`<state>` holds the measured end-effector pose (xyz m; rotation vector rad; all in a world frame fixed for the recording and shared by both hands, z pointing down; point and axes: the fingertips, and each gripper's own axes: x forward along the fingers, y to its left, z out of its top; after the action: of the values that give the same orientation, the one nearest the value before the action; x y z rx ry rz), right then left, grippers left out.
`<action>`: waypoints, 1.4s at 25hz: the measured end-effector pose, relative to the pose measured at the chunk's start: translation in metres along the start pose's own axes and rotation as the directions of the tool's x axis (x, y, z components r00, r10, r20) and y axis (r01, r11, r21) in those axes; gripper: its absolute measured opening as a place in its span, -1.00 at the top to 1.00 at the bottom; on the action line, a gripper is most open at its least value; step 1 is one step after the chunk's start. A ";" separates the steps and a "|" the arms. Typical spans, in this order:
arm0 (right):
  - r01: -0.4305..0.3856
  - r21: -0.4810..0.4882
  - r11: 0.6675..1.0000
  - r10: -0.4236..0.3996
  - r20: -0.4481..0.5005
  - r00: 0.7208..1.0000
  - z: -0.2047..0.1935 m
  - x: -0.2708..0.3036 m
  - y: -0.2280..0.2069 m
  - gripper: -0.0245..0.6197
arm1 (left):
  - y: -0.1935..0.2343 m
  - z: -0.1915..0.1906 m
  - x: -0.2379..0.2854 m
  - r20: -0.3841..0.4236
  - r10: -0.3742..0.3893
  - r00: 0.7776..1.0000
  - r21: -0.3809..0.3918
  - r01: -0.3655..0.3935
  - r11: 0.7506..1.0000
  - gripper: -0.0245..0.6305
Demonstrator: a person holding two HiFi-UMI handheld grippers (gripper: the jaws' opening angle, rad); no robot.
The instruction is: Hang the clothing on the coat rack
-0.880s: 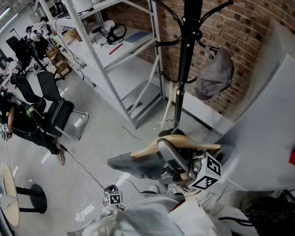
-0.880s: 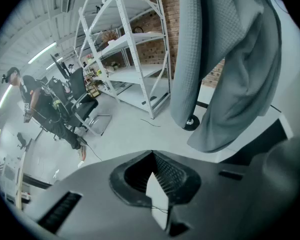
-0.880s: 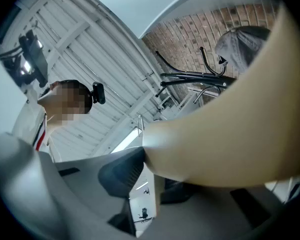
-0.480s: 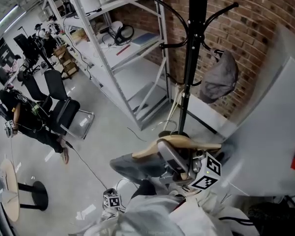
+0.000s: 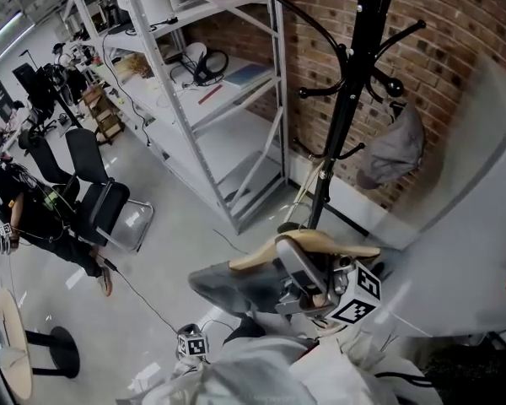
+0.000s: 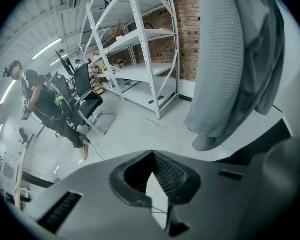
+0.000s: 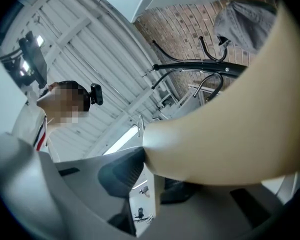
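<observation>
1. Wooden hanger (image 5: 325,243) is pinched in my right tongs (image 5: 293,256), whose jaws clamp its pale bar. It fills the right gripper view (image 7: 230,134) just past the tongs (image 7: 147,171).
2. Grey clothing (image 5: 232,283) is draped on that hanger and hangs below it. In the left gripper view it shows up high on the right (image 6: 230,59).
3. My left tongs (image 6: 152,159) are pressed together at the tips with nothing between them, and they point down toward the pale floor (image 6: 135,129).
4. Black coat rack (image 5: 354,99) stands against the brick wall (image 5: 464,49), its hooks well above the hanger. The clothing isn't on it yet.
5. One grey item (image 5: 392,154) hangs from a lower hook.
6. White metal shelving (image 5: 236,99) stands left of the rack.
</observation>
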<state>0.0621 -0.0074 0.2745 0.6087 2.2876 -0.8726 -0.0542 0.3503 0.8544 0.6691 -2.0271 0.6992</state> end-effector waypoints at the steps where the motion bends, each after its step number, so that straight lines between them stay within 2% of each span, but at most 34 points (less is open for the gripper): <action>1: 0.006 -0.006 1.000 -0.006 0.005 1.000 -0.003 0.005 -0.004 0.59 | 0.005 0.005 0.006 0.001 -0.008 1.000 0.011 0.008 1.000 0.90; 6: 0.046 -0.048 0.998 -0.044 0.038 0.998 -0.009 0.028 -0.024 0.59 | 0.030 0.042 0.036 0.009 -0.046 0.999 0.055 0.045 0.997 0.90; 14: 0.088 -0.099 0.991 -0.081 0.073 0.994 -0.019 0.055 -0.053 0.59 | 0.043 0.093 0.072 0.030 -0.120 0.992 0.121 0.115 0.986 0.90; 21: 0.155 -0.193 0.969 -0.131 0.134 0.982 -0.024 0.070 -0.066 0.59 | 0.071 0.131 0.099 0.035 -0.173 0.984 0.252 0.159 0.955 0.90; 23: 0.181 -0.214 0.960 -0.150 0.152 0.977 -0.028 0.072 -0.070 0.59 | 0.079 0.149 0.109 0.068 -0.197 0.978 0.279 0.171 0.945 0.90; 25: 0.205 -0.228 0.952 -0.169 0.169 0.971 -0.030 0.073 -0.074 0.59 | 0.081 0.184 0.104 0.165 -0.243 0.956 0.281 0.190 0.941 0.90; 26: 0.217 -0.234 0.948 -0.178 0.176 0.968 -0.030 0.073 -0.076 0.59 | 0.079 0.210 0.092 0.239 -0.279 0.930 0.279 0.210 0.937 0.90; 27: 0.230 -0.239 0.943 -0.188 0.183 0.965 -0.029 0.074 -0.078 0.59 | 0.073 0.240 0.075 0.322 -0.321 0.891 0.282 0.233 0.931 0.90; 28: 0.242 -0.245 0.939 -0.198 0.190 0.962 -0.027 0.074 -0.080 0.59 | 0.067 0.273 0.053 0.408 -0.362 0.838 0.289 0.258 0.922 0.90; 30: 0.264 -0.257 0.930 -0.216 0.201 0.955 -0.024 0.076 -0.084 0.59 | 0.056 0.338 -0.002 0.566 -0.424 0.707 0.300 0.302 0.905 0.90; 32: 0.279 -0.270 0.921 -0.227 0.208 0.951 -0.021 0.078 -0.087 0.59 | 0.049 0.394 -0.061 0.685 -0.455 0.568 0.315 0.332 0.889 0.90; 34: 0.291 -0.286 0.913 -0.235 0.215 0.948 -0.017 0.078 -0.092 0.59 | 0.039 0.435 -0.112 0.752 -0.476 0.456 0.339 0.352 0.872 0.90; 35: 0.298 -0.293 0.909 -0.240 0.217 0.946 -0.015 0.079 -0.094 0.59 | 0.034 0.451 -0.133 0.771 -0.484 0.413 0.349 0.362 0.864 0.90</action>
<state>-0.0554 -0.0453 0.2705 0.0651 2.3122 -0.6230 -0.2626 0.0894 0.5220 1.8308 -2.4828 0.1513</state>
